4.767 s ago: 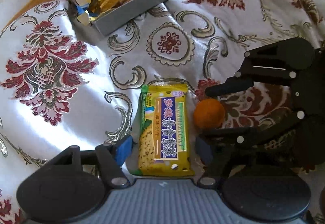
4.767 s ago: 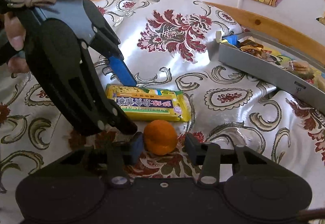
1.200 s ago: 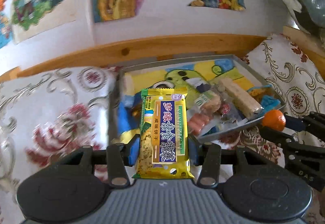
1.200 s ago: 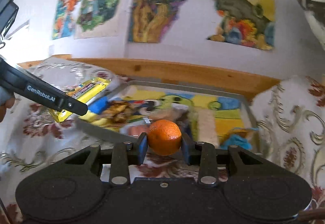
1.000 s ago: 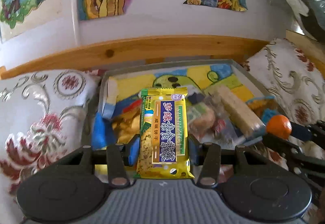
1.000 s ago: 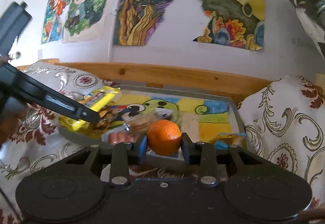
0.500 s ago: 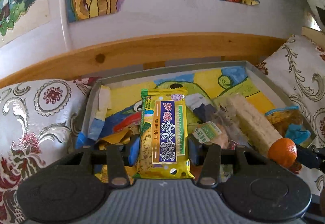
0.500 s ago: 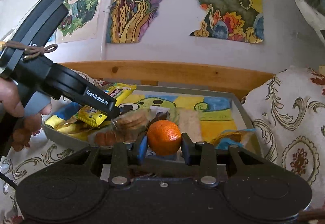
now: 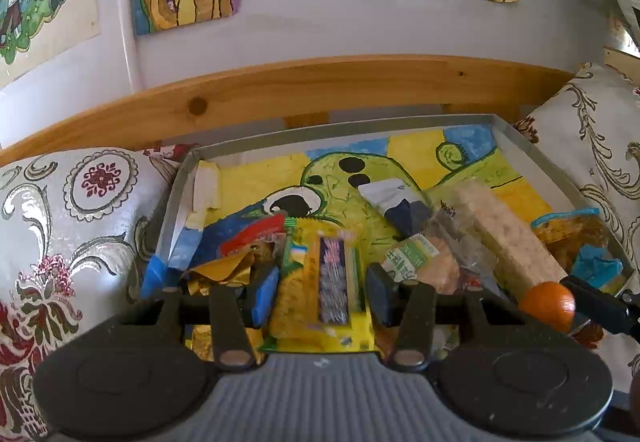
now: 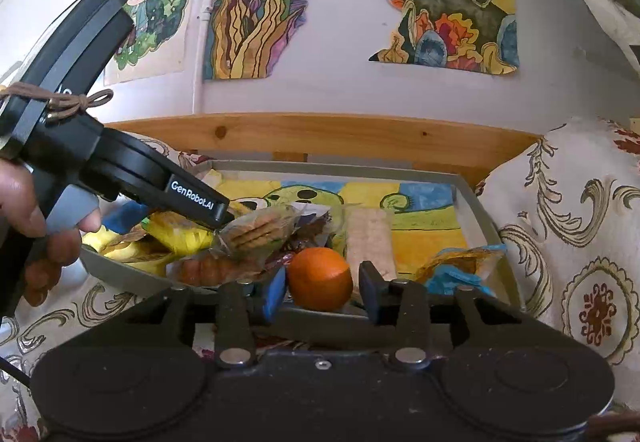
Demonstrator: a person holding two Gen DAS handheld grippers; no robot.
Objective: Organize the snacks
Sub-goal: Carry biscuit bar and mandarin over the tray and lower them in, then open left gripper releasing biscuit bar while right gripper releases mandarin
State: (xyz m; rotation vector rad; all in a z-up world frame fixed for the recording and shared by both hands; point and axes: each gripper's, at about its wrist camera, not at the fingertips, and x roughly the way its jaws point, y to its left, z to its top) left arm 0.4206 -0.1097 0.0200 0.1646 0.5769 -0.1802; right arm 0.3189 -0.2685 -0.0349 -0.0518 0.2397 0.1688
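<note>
Left gripper [image 9: 320, 288]: the jaws were seen parted, with a gap on each side of the blurred yellow flat biscuit packet [image 9: 320, 278], which appeared released over the near left of the tray.
Right gripper [image 10: 322, 292]: the jaws were seen slightly apart around the round orange tangerine [image 10: 320, 278]; contact on the right pad could not be confirmed.
Tray: the grey shallow metal tray with a cartoon-painted floor [image 9: 400, 119] was set on the patterned bedspread [image 9: 80, 209], against the wooden rail, and was crowded with wrapped snacks.
Tangerine position: it was held over the near rim of the tray, beside the pale oblong rice-cracker bar [image 10: 368, 238].
Risk: if let go at the rim, the tangerine could probably roll off onto the bedspread.
Second risk: the packet might be left propped on other wrappers and slide.
</note>
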